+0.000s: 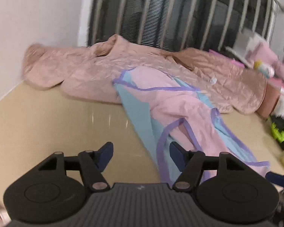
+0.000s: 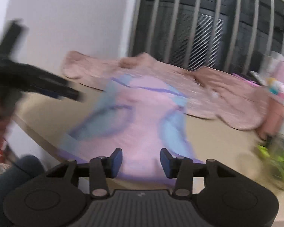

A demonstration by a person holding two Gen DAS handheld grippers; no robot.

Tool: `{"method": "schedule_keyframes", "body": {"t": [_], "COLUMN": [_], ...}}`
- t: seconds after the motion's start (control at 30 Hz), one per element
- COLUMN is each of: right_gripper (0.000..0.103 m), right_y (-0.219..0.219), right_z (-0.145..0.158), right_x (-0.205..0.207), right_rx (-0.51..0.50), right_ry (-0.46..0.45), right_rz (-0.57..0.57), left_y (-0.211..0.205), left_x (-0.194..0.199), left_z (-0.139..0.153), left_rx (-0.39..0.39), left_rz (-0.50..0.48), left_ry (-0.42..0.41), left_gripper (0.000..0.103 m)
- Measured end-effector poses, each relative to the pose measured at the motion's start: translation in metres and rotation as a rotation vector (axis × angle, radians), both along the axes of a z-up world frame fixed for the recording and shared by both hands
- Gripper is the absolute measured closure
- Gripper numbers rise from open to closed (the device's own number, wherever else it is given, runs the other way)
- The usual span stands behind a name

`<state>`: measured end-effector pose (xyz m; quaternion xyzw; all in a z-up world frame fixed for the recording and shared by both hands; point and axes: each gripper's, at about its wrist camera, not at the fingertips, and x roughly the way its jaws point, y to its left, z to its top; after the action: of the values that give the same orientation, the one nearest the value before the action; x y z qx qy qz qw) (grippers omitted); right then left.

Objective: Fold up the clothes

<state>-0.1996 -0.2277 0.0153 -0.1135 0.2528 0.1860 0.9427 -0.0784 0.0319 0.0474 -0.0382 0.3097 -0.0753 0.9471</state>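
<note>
Both hand-held grippers, left (image 1: 141,152) and right (image 2: 141,158), spread wide, empty, over the pink garment's (image 1: 172,102) near hem, lined up for grabbing it.

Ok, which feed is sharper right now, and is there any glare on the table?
Left wrist view is sharper: the garment trim reads clearly, with blur only toward the right edge and faint glare streaks on the table. Right wrist view is smeared by motion throughout; the garment is soft, and only the right tool stays crisp.
</note>
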Motion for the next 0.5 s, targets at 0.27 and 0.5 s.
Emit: {"method": "schedule_keyframes", "body": {"t": [0.27,0.5], "right_gripper": [0.062,0.098], "right_y": [0.049,0.045], "right_z": [-0.018,-0.022], "right_x": [0.017,0.012], "right_rx": [0.018,-0.003], "right_ry": [0.093,0.084], "right_rz": [0.045,0.061], "left_y": [-0.041,-0.009], "left_x": [0.032,0.028], "left_z": [-0.027,-0.026], "left_rx": [0.128,0.022], "left_rz": [-0.055,0.119], "left_ry": [0.09,0.089], "left_gripper": [0.065,0.094]}}
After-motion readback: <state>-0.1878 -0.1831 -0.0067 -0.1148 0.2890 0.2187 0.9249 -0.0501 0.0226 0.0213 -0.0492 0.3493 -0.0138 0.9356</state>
